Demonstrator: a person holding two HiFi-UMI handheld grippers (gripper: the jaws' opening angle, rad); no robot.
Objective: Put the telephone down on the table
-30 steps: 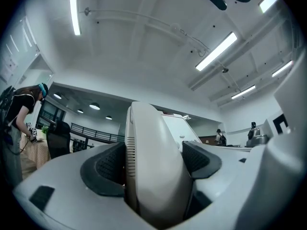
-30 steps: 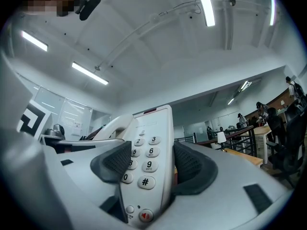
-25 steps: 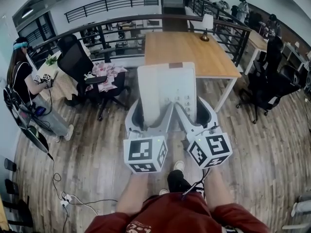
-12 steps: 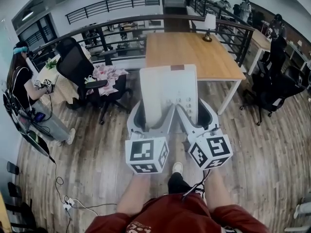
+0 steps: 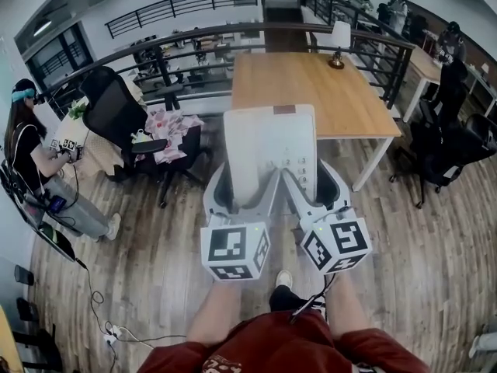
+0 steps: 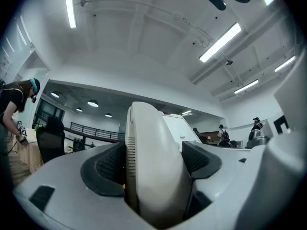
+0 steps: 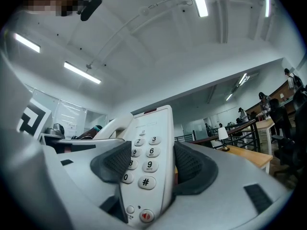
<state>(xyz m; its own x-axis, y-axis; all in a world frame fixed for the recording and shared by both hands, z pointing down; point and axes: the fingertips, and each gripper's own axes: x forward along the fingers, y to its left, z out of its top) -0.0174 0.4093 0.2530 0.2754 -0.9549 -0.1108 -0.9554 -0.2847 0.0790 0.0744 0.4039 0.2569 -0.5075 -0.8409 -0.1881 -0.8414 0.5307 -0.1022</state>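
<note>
Telephone (image 5: 268, 150) — near end clenched by left claw (image 5: 224, 196) on its left edge, right claw (image 5: 314, 189) on its right — long axis pointing far, toward the bench (image 5: 311, 80) ahead.

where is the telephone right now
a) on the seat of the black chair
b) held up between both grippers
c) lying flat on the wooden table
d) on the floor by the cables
b: the left gripper is shut on the handset side of the telephone and the right gripper is shut on its keypad side, so it hangs in the air and does not rest on the table.
</note>
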